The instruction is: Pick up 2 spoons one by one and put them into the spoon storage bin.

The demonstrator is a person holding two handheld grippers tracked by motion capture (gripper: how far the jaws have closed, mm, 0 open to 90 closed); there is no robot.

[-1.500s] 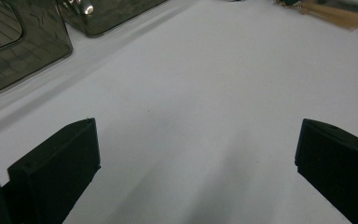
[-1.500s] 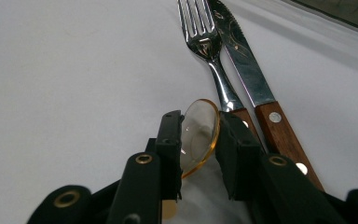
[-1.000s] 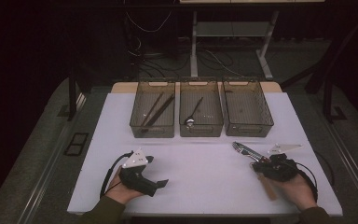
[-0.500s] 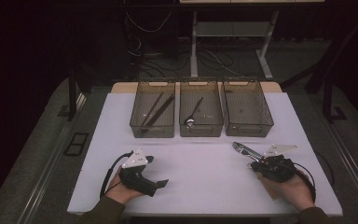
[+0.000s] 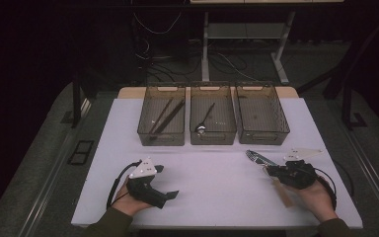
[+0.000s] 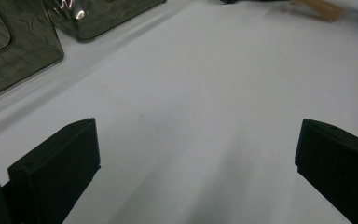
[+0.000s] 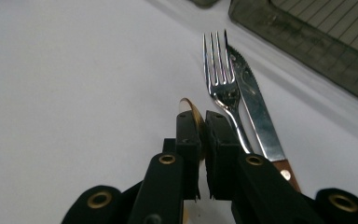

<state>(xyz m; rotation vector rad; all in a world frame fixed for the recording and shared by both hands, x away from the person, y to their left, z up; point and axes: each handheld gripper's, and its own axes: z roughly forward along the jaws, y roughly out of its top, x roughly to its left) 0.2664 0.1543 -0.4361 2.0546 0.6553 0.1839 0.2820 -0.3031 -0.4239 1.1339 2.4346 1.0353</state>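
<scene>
My right gripper (image 5: 270, 171) (image 7: 201, 122) rests low on the white table (image 5: 217, 173), shut on a thin, edge-on utensil with a golden rim (image 7: 189, 106); its tan handle (image 5: 283, 192) sticks out under the hand. Just right of the jaws in the right gripper view lie a steel fork (image 7: 220, 74) and a serrated knife (image 7: 256, 112) with a brown handle, side by side; they show as a fork and knife pair (image 5: 256, 158) in the high view. My left gripper (image 5: 167, 181) (image 6: 196, 158) sits on the table at the front left, open, with bare table between its jaws.
Three dark see-through bins stand in a row at the back: the left bin (image 5: 162, 121) holds dark sticks, the middle bin (image 5: 212, 118) a spoon, and the right bin (image 5: 261, 116) looks bare. Cables trail from both grippers. The table's front edge runs just below the hands.
The right hand has shifted slightly beside the fork and knife, its jaws staying shut. The left hand has kept still.
</scene>
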